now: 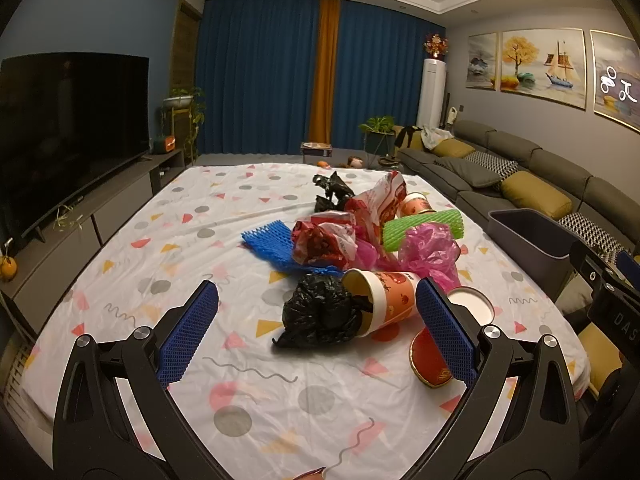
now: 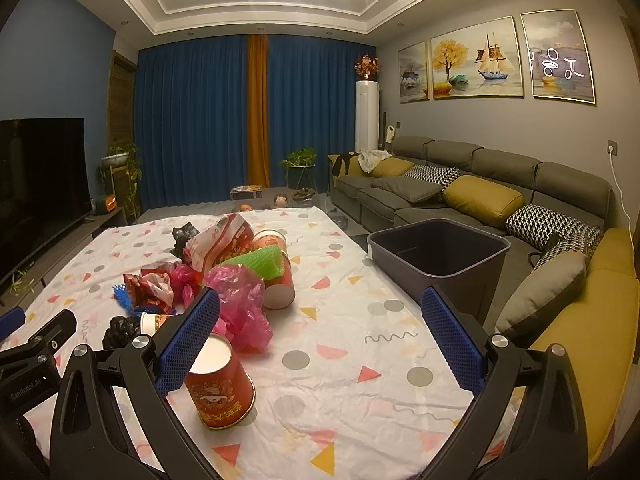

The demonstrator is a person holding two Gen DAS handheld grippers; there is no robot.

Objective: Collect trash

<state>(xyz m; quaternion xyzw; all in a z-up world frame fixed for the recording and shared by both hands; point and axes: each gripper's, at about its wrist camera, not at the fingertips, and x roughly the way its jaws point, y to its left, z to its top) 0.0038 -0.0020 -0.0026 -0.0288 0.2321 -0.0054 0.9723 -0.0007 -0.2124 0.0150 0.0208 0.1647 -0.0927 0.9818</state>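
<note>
Jaws wide apart, both grippers; crumpled trash pile (image 1: pixel 352 240) mid-table (image 1: pixel 160 248).

The left gripper (image 1: pixel 316 328) is a black plastic frame whose two angled arms each carry a round silver screw and end in a blue finger pad with a fine mesh texture (image 1: pixel 188 334). The right gripper (image 2: pixel 320 336) has the same black frame, silver screws and blue mesh pads (image 2: pixel 454 340). Left of the right gripper's frame, the left gripper's black body bears small white lettering.
</note>
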